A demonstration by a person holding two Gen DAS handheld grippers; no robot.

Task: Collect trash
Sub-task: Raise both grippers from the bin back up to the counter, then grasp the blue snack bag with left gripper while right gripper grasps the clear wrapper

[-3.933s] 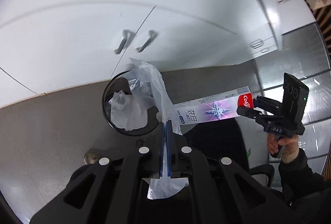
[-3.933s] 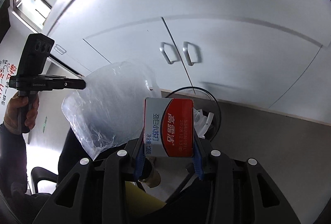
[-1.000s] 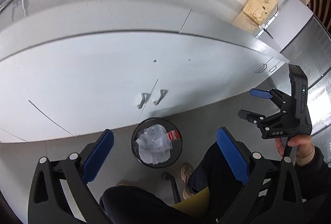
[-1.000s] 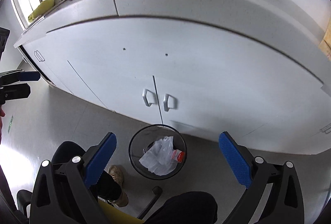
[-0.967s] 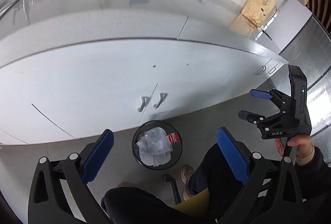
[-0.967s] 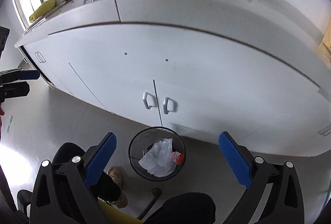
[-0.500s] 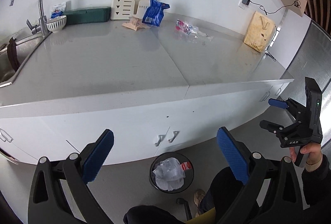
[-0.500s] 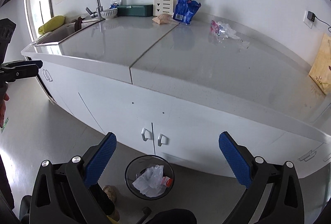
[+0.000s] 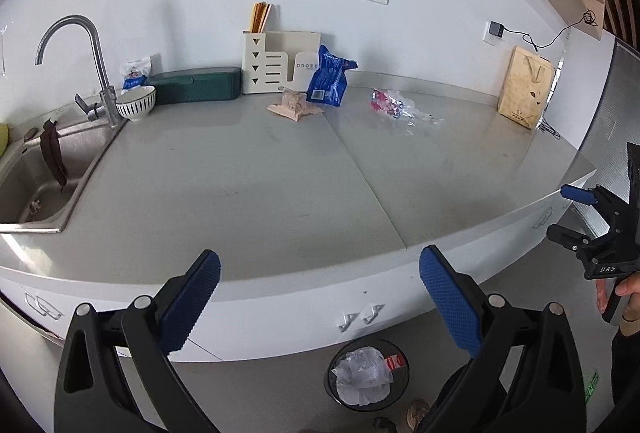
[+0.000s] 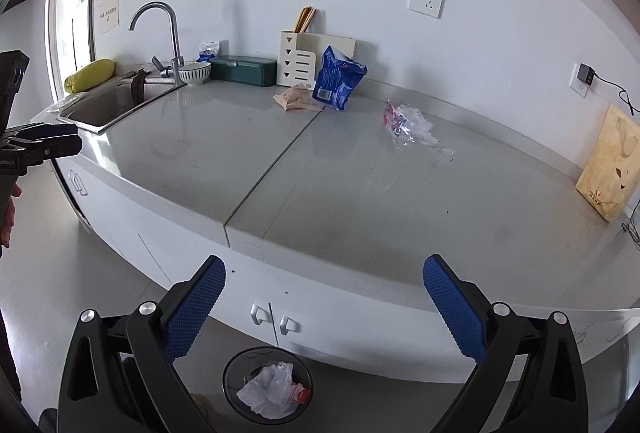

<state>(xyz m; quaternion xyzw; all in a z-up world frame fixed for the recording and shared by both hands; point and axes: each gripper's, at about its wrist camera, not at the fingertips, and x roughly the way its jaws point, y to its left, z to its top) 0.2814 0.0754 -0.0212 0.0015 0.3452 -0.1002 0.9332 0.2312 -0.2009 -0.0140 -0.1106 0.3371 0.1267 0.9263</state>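
Both tongs, left (image 9: 320,297) and right (image 10: 324,303), gape wide and empty above the table's (image 9: 280,193) edge; the clear wrapper (image 10: 408,127) lies well beyond them.

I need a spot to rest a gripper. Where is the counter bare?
The counter's whole front half is bare, from the sink across to the paper bag. The back edge is crowded: bowl, green box, rack, blue bag, wrappers.

Wide-open left gripper (image 9: 320,297) facing counter (image 9: 280,185)
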